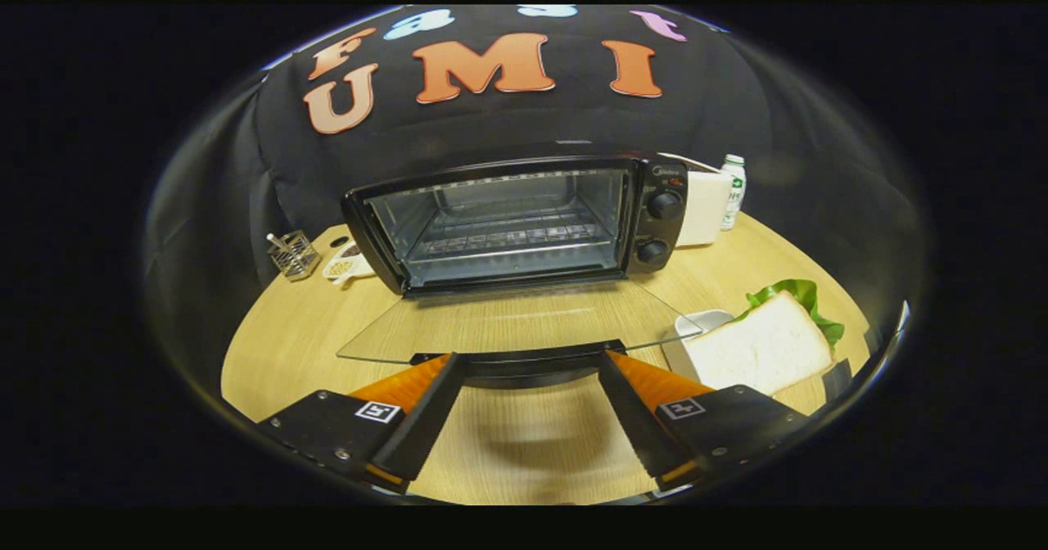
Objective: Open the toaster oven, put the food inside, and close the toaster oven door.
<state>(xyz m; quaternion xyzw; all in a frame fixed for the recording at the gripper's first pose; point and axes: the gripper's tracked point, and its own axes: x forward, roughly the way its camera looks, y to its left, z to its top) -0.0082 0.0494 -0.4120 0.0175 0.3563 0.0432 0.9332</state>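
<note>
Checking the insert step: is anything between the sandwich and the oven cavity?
Nothing visible blocks it. The toaster oven door lies folded down, the rack is bare, and the sandwich sits right of the open gripper, whose fingertips flank the door handle.

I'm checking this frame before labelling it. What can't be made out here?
- Gripper view: the sandwich filling is covered by the top bread slice, apart from a green leaf.
- The white plate is mostly hidden under the sandwich.
- The things behind the toaster oven are partly hidden by it.
</note>
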